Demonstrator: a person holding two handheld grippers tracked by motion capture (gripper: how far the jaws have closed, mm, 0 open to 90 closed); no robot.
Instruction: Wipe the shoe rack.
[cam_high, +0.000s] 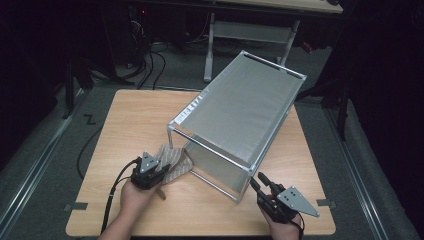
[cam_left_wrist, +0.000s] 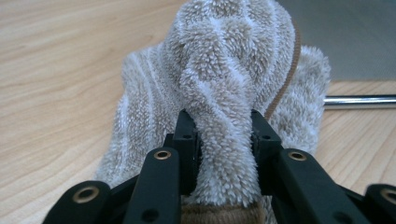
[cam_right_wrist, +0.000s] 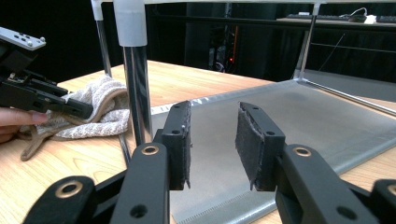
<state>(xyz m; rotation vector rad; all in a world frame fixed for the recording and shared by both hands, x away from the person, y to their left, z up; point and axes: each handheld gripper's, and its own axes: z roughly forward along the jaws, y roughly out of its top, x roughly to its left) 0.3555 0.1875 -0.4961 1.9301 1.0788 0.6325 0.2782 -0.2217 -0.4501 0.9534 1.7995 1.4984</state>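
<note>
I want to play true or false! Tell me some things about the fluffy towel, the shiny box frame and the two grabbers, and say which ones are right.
1. The left gripper is squeezing a fold of the striped towel. True.
2. The right gripper is holding the towel too. False: its jaws stand apart with nothing between them.
3. The towel lies on the wooden table beside the metal-framed mesh box. True.
4. The mesh box is full of towels. False: its inside looks bare in the right gripper view.
5. The towel is bright red. False: it is beige with pale stripes.
</note>
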